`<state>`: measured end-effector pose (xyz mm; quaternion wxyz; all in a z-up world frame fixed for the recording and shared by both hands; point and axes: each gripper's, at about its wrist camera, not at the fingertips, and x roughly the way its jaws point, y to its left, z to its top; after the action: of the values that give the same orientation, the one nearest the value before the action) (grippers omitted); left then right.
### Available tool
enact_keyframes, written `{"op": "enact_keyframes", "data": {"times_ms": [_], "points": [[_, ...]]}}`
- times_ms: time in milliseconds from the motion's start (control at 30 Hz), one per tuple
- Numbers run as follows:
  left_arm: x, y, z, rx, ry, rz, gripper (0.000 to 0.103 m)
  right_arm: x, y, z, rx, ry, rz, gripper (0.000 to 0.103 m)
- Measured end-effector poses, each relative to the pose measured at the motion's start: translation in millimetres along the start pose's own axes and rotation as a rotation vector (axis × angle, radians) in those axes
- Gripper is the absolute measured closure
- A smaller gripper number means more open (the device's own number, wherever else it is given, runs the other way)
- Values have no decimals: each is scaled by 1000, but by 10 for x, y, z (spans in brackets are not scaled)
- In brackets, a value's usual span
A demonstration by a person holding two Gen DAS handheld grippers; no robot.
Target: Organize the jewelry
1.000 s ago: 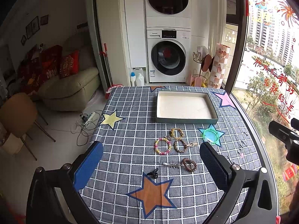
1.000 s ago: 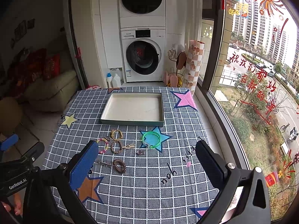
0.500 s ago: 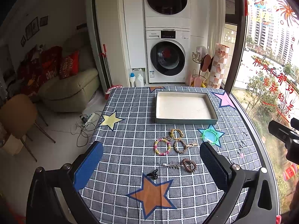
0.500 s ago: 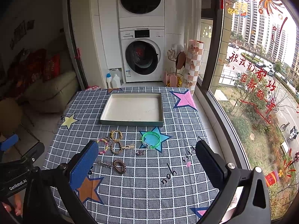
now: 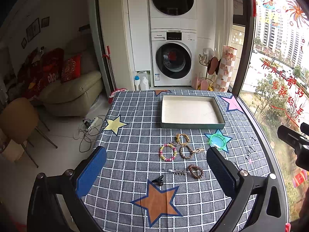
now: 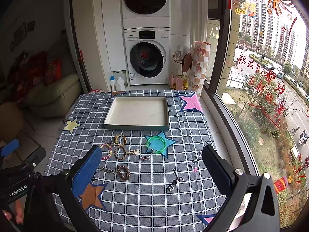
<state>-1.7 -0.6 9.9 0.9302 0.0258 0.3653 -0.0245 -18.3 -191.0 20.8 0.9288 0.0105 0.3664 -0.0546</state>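
Hovering over the near edge of the bench (image 5: 123,154), both grippers are spread wide with nothing between the pads: left gripper (image 5: 156,171) at lower centre of its view, right gripper (image 6: 152,167) likewise. Nothing started yet, by the look of it. The tray (image 5: 193,125) sits upper centre, its pale floor bare, no jewelry in it.

All pieces lie loose on the checked cloth in front of the tray:
- green bangle (image 6: 156,145), centre of right view, on a blue star
- gold braided bracelet (image 5: 182,138), just below the tray
- pastel bead bracelet (image 5: 167,152), beside a brown woven bracelet (image 5: 186,152) with a tassel
- dark wooden bead bracelet (image 5: 196,171), nearer the grippers, with a metal hair clip (image 5: 176,171) just left of it
- small black clip (image 5: 158,179) at the tip of the orange star
- small pendant-like item (image 6: 145,157), too small to name surely

Everything is left to do: each piece needs picking and placing in the tray. The wooden bead bracelet looks closest to either gripper.
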Motion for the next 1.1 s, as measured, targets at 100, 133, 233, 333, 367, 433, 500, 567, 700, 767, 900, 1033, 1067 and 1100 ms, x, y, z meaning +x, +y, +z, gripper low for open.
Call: {"op": "enact_keyframes", "data": {"times_ms": [100, 133, 233, 333, 367, 433, 500, 567, 700, 767, 900, 1033, 1067, 1100], "points": [[2, -2, 0, 0, 0, 0, 0, 0, -1, -3, 0, 0, 0, 0], [3, -2, -1, 1, -1, 0, 0, -2, -1, -1, 0, 0, 0, 0], [0, -2, -3, 0, -1, 0, 0, -2, -3, -1, 1, 0, 1, 0], [0, -3, -5, 0, -1, 1, 0, -2, -4, -2, 0, -1, 0, 0], [2, -4, -2, 0, -2, 1, 0, -2, -5, -1, 1, 0, 1, 0], [-3, -2, 2, 0, -2, 0, 0, -4, -4, -1, 2, 0, 1, 0], [-3, -2, 2, 0, -2, 0, 0, -1, -3, -2, 2, 0, 1, 0], [0, -3, 3, 0, -1, -1, 0, -4, -4, 0, 2, 0, 0, 0], [-5, -8, 11, 2, -1, -2, 0, -5, -4, 0, 3, 1, 1, 0], [-6, -12, 17, 3, -1, -2, 0, -10, 1, 0, 5, 0, 0, 0], [-31, -17, 33, 7, -1, -6, 0, -13, 2, -3, 6, 1, 1, 0], [-30, -16, 27, 6, -1, -6, 0, -13, 4, -13, 5, 0, 0, 0], [-30, -17, 28, 6, -1, -6, 0, -14, 4, -12, 6, 1, 1, 0], [-29, -17, 27, 6, -1, -5, 0, -13, 3, -13, 7, 1, 1, 0]]}}
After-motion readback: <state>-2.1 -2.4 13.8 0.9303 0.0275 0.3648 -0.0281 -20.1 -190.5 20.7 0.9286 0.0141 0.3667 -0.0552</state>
